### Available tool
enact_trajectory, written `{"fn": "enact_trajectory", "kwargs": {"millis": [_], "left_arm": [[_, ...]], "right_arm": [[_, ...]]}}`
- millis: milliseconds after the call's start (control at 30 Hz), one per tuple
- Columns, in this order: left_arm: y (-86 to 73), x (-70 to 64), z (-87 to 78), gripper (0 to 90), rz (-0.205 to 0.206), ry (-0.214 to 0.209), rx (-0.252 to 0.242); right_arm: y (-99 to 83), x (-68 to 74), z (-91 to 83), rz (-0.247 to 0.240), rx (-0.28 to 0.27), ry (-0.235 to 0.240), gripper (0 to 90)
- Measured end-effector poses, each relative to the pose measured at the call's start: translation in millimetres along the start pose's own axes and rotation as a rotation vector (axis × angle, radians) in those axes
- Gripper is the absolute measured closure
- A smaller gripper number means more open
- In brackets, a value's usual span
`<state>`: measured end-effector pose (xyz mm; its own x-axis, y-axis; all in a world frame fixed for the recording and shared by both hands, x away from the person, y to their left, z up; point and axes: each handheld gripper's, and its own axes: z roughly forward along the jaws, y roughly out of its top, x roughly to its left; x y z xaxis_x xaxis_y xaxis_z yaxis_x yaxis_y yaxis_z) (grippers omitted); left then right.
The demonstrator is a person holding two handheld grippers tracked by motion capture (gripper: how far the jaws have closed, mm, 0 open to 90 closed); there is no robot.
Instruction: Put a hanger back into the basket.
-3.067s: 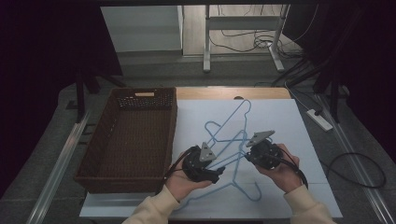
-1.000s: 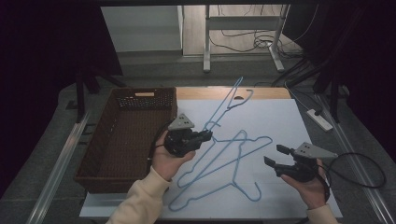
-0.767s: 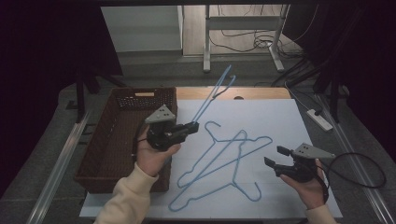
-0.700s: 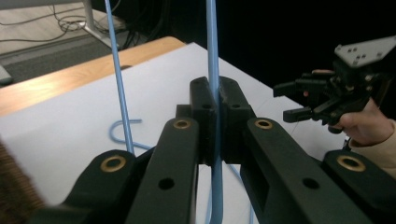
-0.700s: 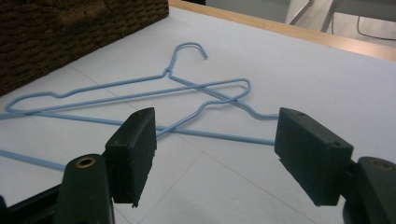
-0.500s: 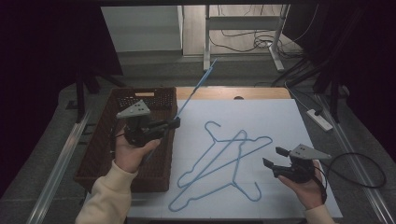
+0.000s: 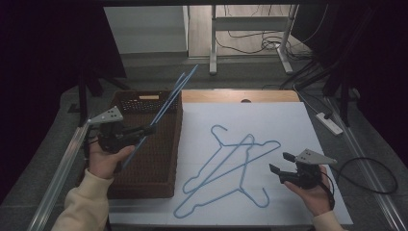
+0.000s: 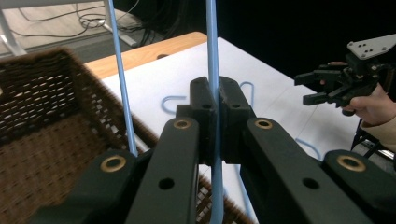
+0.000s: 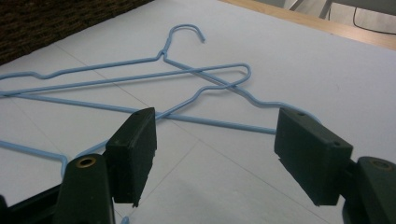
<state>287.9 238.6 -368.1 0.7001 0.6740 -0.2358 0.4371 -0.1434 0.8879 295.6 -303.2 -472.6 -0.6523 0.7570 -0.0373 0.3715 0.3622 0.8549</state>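
My left gripper [image 7: 150, 129] is shut on a blue wire hanger [image 7: 166, 101], held tilted up over the brown wicker basket [image 7: 159, 168]. In the left gripper view the jaws pinch the hanger wire [image 8: 211, 56] at the gripper [image 8: 213, 100]. Two more blue hangers [image 7: 231, 168] lie crossed on the white sheet [image 7: 288, 125]. My right gripper [image 7: 281, 162] hovers open at their right. Its view shows the open gripper [image 9: 212, 140] just short of the crossed hangers [image 9: 196, 70].
The basket takes up the table's left side, its rim [image 8: 93, 88] below the held hanger. A strip of bare wood [image 7: 240, 96] runs along the table's far edge. A power strip [image 7: 328, 122] and cables lie on the floor at the right.
My left gripper lifted one hanger off the pile and carried it left, over the basket. The right gripper let go, opened and drew back to the right.
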Motion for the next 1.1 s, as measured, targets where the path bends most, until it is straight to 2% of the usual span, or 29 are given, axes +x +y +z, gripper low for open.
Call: {"fn": "enact_trajectory", "kwargs": {"millis": [333, 567, 733, 900, 1100], "left_arm": [[-12.8, 25.1, -20.3, 86.6, -0.019, 0.035, 0.013], [-22.3, 39.8, -30.4, 86.6, -0.035, 0.033, 0.024], [-27.5, 49.5, -31.7, 86.6, -0.046, 0.029, 0.048], [-31.5, 52.8, -34.5, 86.6, -0.046, 0.021, 0.055], [-37.2, 58.3, -36.6, 86.6, -0.058, 0.035, 0.080]], "right_arm": [[-2.6, -0.9, 3.5, 0.009, 0.021, 0.008, 29.4], [-3.1, -2.3, 4.7, 0.015, 0.032, 0.008, 28.5], [-3.8, -3.3, 5.8, 0.022, 0.042, 0.009, 27.9], [-4.3, -3.6, 7.4, 0.023, 0.055, 0.014, 27.3], [-4.4, -3.8, 7.6, 0.024, 0.060, 0.013, 27.2]]}}
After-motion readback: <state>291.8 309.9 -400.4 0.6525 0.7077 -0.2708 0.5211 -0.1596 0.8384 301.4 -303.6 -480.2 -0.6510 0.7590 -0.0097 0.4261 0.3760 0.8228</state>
